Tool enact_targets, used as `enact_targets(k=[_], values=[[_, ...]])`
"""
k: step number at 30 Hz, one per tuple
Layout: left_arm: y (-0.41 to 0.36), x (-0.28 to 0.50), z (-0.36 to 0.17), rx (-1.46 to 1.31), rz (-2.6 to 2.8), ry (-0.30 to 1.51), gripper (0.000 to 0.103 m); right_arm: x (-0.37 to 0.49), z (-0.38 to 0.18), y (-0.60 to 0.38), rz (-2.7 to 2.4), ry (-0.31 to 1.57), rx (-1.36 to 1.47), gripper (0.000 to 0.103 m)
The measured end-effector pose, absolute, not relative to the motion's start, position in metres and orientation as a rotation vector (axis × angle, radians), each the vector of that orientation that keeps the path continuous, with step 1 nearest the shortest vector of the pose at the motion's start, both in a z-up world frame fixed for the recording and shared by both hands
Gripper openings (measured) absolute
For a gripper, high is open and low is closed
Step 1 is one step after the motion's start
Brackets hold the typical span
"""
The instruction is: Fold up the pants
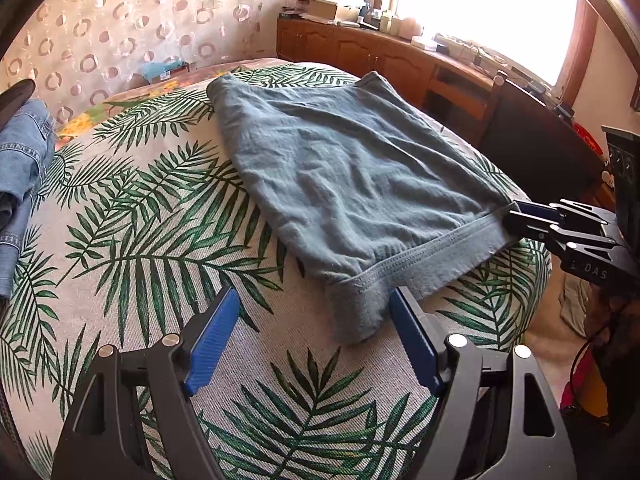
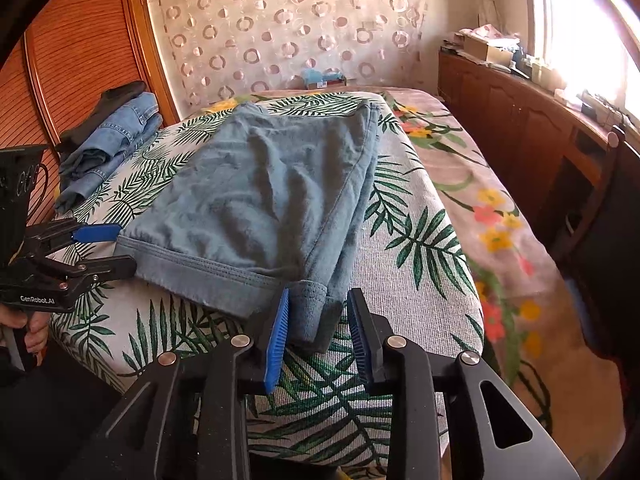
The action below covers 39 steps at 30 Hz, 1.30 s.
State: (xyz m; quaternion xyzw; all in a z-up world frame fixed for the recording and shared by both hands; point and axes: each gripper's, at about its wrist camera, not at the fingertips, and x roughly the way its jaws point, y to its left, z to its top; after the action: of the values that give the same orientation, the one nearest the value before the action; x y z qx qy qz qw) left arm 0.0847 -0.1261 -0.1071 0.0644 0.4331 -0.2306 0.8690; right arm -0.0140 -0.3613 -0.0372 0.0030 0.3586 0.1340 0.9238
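Observation:
Grey-blue pants [image 1: 344, 176] lie folded lengthwise on a palm-leaf cloth [image 1: 160, 248], waistband toward me; they also show in the right wrist view [image 2: 264, 200]. My left gripper [image 1: 312, 320] is open, its blue pads either side of the near waistband corner. In the right wrist view it sits at the left waistband corner [image 2: 116, 246], jaws apart. My right gripper [image 2: 316, 320] is open around the right waistband corner, not closed on it. In the left wrist view it is at the far right corner [image 1: 516, 216].
Folded jeans [image 2: 108, 140] lie stacked at the left of the bed. A floral blanket [image 2: 480, 200] covers the bed's right side. A wooden cabinet [image 2: 520, 120] with clutter runs along the window wall. A dark chair [image 1: 532, 140] stands by the bed.

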Motion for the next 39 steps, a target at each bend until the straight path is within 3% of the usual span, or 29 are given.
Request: enact_targets(k=[16, 25, 31, 33, 39], values=[[-0.127, 0.0813, -0.1064, 0.113, -0.522, 0.89, 0.082, -0.0155, -0.0405, -0.365, 0.296, 0.735, 0.029, 0.03], [-0.1273, 0.079, -0.1017, 0.079, -0.563, 0.895, 0.042, -0.0161, -0.0407, -0.3653, 0.297, 0.734, 0.026, 0.03], [-0.1295, 0.079, -0.1039, 0.083, -0.572, 0.905, 0.041, -0.0156, -0.0404, -0.3649, 0.3, 0.737, 0.029, 0.03], [-0.1309, 0.0778, -0.1039, 0.08, -0.591, 0.906, 0.032, -0.0156, -0.0403, -0.3647, 0.3, 0.738, 0.027, 0.03], [-0.1302, 0.0766, -0.1028, 0.087, -0.594, 0.901, 0.025, -0.0156, -0.0397, -0.3646, 0.313, 0.741, 0.027, 0.026]])
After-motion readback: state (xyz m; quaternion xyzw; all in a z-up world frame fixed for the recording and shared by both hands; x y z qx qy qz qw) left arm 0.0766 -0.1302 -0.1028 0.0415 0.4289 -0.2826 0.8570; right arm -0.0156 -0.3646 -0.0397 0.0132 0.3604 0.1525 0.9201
